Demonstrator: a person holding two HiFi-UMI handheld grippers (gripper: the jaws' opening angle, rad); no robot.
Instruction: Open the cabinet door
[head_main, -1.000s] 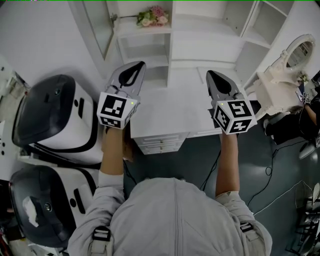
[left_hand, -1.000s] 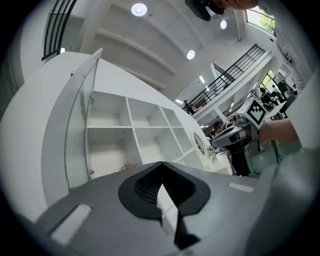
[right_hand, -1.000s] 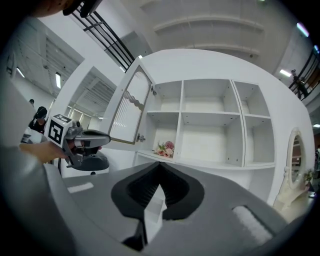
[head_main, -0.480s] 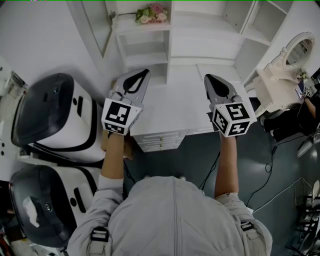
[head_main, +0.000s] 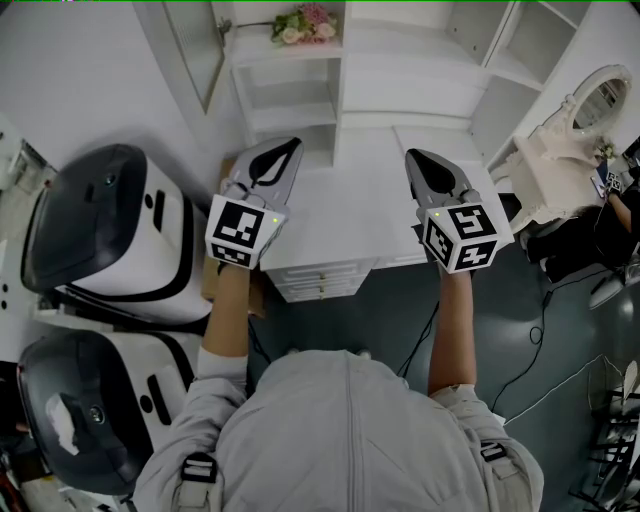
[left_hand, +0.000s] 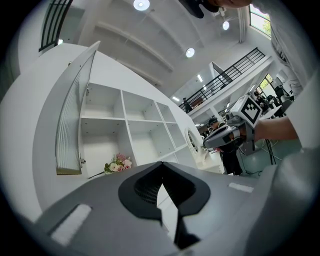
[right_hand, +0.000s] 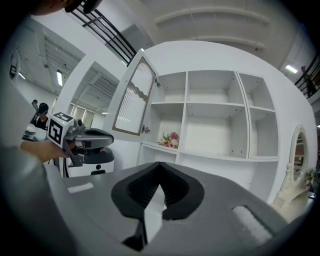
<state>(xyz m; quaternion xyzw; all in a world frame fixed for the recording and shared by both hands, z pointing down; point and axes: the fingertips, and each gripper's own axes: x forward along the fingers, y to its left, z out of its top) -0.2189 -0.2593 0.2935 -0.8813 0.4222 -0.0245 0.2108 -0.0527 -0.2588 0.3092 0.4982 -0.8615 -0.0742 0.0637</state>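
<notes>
Door (right_hand: 134, 97) hangs open at the cabinet (right_hand: 186, 90) top left; head view crops its top, while right gripper view shows the whole ribbed pane. Left gripper (head_main: 290, 147) and right gripper (head_main: 412, 157) are both closed, empty, away from it.

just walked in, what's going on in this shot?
A person faces a white open-shelf cabinet unit with a hand-held gripper in each hand. The left hand-held gripper and the right hand-held gripper are both shut and empty, held side by side above the white desktop, short of the shelves. The ribbed-glass white cabinet door at the unit's left end already stands swung open. A small pink and white flower bouquet lies on the shelf beside it.
</notes>
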